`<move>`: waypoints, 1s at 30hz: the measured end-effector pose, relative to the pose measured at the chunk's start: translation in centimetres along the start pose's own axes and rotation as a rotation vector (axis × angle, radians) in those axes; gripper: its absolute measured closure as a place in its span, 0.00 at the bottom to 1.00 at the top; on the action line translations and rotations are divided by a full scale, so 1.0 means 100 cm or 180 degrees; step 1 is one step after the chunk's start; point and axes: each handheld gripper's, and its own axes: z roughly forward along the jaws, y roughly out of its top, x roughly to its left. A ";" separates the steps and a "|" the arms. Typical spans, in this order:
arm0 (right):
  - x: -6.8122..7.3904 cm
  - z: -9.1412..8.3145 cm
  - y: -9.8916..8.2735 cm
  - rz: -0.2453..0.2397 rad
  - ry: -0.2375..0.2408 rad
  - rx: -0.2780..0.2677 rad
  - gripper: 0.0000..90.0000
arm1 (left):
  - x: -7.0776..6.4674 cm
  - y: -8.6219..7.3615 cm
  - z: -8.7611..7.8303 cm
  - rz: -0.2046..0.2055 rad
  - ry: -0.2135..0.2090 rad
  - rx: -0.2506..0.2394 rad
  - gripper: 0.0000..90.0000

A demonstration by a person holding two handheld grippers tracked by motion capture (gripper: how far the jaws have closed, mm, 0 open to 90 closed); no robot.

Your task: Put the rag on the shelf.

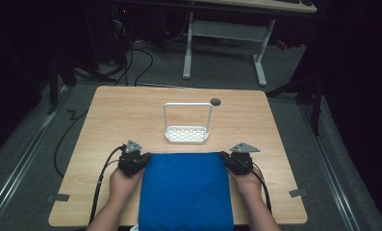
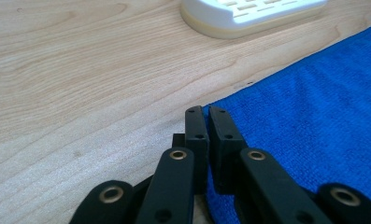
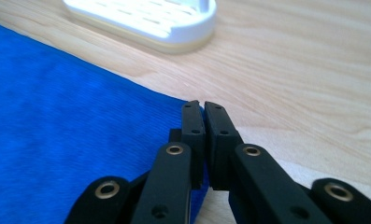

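Wooden counter (image 1: 131,110) seen from above, with a blue cloth (image 1: 184,190) spread flat on its near half; the cloth's near edge reaches the counter's front edge. Just beyond the cloth's far edge, and apart from it, stands a white slotted tray (image 1: 186,134) with a tall wire handle arching over it. A small dark round spot (image 1: 215,101) lies on the counter beyond the tray, near its right side.

The left gripper (image 1: 141,159) sits at the cloth's far left corner, held by the person's left hand (image 1: 123,182). In the left gripper view, the fingers (image 2: 196,123) are clenched on the corner of the cloth, with blue fabric showing in the narrow slit between them and the tray's rounded end at the upper edge.

The right gripper (image 1: 227,159) sits at the cloth's far right corner, held by the right hand (image 1: 248,182). In the right gripper view, its fingers (image 3: 217,122) are likewise closed on the cloth's corner, a sliver of blue showing between them. A black cable (image 1: 102,183) trails from the left gripper toward the counter's front edge.
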 end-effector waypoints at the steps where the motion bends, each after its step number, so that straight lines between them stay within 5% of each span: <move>1: 0.003 -0.004 0.000 -0.0012 0.0018 -0.0066 0.98 | 0.000 0.000 -0.001 -0.0001 -0.0001 -0.0034 0.97; 7: 0.010 -0.016 0.004 -0.0050 -0.0004 -0.0256 0.98 | -0.001 -0.001 -0.005 0.0006 0.0006 -0.0097 0.97; 30: 0.014 -0.048 0.016 -0.0009 -0.0058 -0.0732 0.98 | -0.011 0.016 -0.053 0.0058 -0.0071 -0.0765 0.97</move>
